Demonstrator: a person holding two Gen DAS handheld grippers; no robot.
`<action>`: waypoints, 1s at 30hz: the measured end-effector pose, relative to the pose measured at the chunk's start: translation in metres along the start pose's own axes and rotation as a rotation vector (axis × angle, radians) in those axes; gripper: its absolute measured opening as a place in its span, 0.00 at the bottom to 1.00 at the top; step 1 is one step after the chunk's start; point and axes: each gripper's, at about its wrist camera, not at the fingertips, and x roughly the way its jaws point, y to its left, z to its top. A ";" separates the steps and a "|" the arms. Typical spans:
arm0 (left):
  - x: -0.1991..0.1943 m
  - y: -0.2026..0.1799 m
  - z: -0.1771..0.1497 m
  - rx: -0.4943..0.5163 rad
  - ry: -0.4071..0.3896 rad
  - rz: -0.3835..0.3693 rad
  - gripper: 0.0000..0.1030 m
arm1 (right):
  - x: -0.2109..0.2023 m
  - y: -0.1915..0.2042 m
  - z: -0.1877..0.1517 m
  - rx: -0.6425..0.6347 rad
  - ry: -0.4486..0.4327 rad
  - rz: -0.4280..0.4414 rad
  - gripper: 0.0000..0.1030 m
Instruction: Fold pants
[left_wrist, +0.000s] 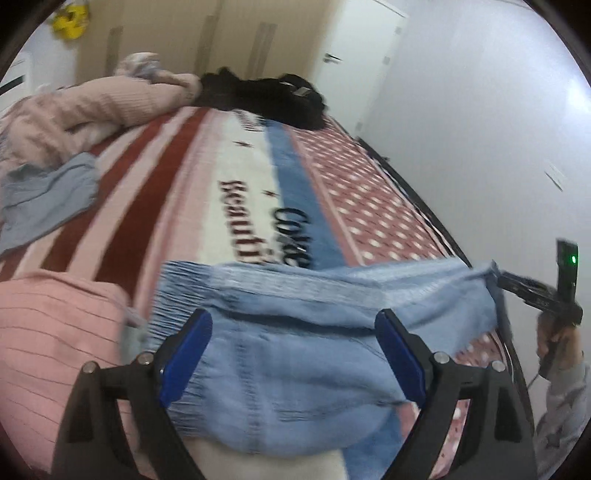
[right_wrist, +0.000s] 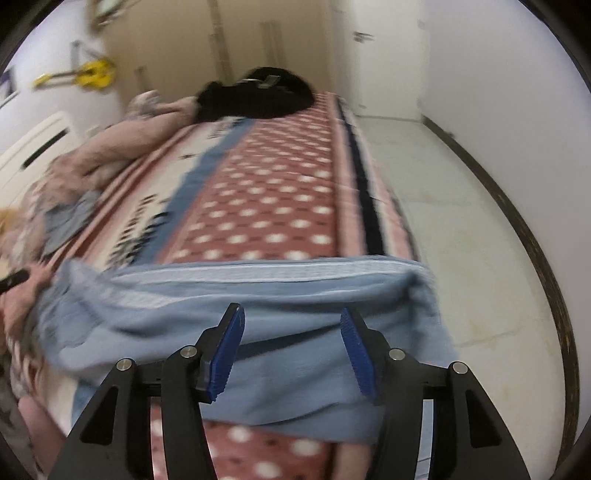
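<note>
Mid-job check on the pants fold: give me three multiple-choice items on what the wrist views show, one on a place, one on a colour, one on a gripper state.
1. Where does the black garment lie?
A. at the far end of the bed
B. on the floor
C. under the left gripper

2. What colour are the pants?
A. dark green
B. light blue
C. white

3. How do the fingers of the left gripper stand?
A. shut on the pants
B. out of view
C. spread apart with the pants between them

Key: 1 A, it lies on the bedspread far from both grippers; 2 B, both views show pale blue denim; 3 C, the blue pads sit wide apart and the cloth lies loose in the gap.
</note>
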 end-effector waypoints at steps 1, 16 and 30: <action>0.004 -0.009 -0.003 0.020 0.011 -0.016 0.85 | 0.001 0.013 -0.001 -0.022 0.001 0.022 0.48; 0.124 -0.029 -0.006 0.137 0.221 0.088 0.85 | 0.083 0.063 -0.023 -0.117 0.186 0.110 0.13; 0.147 0.007 0.034 0.071 0.099 0.201 0.85 | 0.129 0.022 0.014 -0.115 0.169 -0.126 0.13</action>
